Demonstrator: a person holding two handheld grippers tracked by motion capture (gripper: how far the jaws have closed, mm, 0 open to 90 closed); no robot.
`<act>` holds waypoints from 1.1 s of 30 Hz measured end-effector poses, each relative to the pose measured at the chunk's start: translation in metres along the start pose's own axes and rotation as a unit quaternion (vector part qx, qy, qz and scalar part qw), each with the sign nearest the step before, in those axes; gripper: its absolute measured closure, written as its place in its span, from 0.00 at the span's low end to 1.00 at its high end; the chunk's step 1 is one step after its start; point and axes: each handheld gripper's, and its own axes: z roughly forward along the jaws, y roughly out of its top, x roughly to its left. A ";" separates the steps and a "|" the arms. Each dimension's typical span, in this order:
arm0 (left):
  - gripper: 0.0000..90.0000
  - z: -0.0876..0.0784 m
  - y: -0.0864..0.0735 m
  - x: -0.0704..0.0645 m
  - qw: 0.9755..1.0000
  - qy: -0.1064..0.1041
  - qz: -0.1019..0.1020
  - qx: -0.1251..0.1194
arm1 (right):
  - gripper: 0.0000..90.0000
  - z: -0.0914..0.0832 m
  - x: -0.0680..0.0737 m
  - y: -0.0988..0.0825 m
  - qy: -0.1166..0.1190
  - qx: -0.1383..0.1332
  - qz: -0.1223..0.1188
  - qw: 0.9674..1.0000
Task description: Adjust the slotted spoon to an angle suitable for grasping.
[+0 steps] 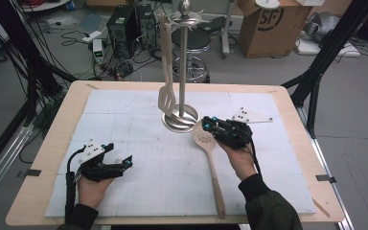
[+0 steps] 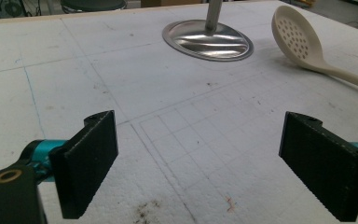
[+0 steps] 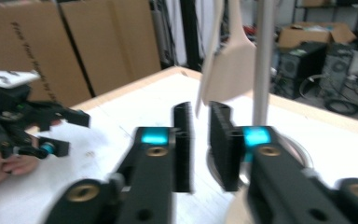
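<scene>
"SF" shows on a far box (image 1: 268,21) — left gripper (image 1: 117,155) gapes empty, right gripper (image 1: 210,125) nearly closed, seemingly empty, beside the slotted spoon (image 1: 205,136).

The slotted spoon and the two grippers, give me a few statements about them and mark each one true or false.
1. The slotted spoon lies flat on the white foam board. True.
2. The left gripper has its jaws wide apart with nothing between them. True.
3. The spatula lies on the table beside the spoon. False: it hangs from the metal utensil stand.
4. The right gripper has its jaws spread wide. False: they stand nearly together, with a narrow gap in the right gripper view.
5. The right gripper is at the spoon's bowl end, near the stand's base. True.
</scene>
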 end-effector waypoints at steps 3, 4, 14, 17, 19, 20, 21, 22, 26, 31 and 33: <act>0.14 0.000 0.000 0.000 1.000 0.000 0.001 0.000 | 1.00 0.002 -0.003 -0.003 -0.004 0.020 0.013 1.000; 0.13 0.000 0.000 -0.001 1.000 0.000 -0.001 -0.001 | 1.00 0.003 -0.003 -0.004 -0.004 0.028 0.018 0.999; 0.14 0.000 0.000 -0.001 1.000 -0.001 0.000 -0.001 | 1.00 0.007 -0.008 -0.020 0.000 0.072 0.045 0.996; 0.14 0.000 0.000 0.000 1.000 0.000 0.001 0.000 | 1.00 0.006 -0.011 -0.029 -0.006 0.078 0.051 0.996; 0.14 0.000 0.000 -0.001 1.000 -0.001 0.000 0.000 | 1.00 0.006 -0.012 -0.032 -0.011 0.087 0.054 0.995; 0.14 0.000 0.000 -0.001 1.000 -0.001 0.000 0.000 | 1.00 0.007 -0.012 -0.034 -0.013 0.090 0.058 0.994; 0.13 0.000 0.000 -0.001 1.000 -0.001 0.001 0.000 | 1.00 0.008 -0.013 -0.036 -0.015 0.101 0.066 0.993; 0.14 0.000 0.000 -0.001 1.000 0.000 0.000 0.000 | 1.00 0.008 -0.014 -0.038 -0.014 0.106 0.071 0.992; 0.14 0.001 0.000 -0.001 1.000 -0.001 0.001 0.001 | 1.00 0.010 -0.015 -0.043 -0.005 0.115 0.075 0.991; 0.14 0.001 0.000 0.000 1.000 0.000 0.001 0.002 | 1.00 0.014 -0.016 -0.052 0.023 0.135 0.079 0.987; 0.14 0.001 0.000 0.000 1.000 -0.001 0.001 0.001 | 1.00 0.017 -0.018 -0.056 0.033 0.146 0.085 0.985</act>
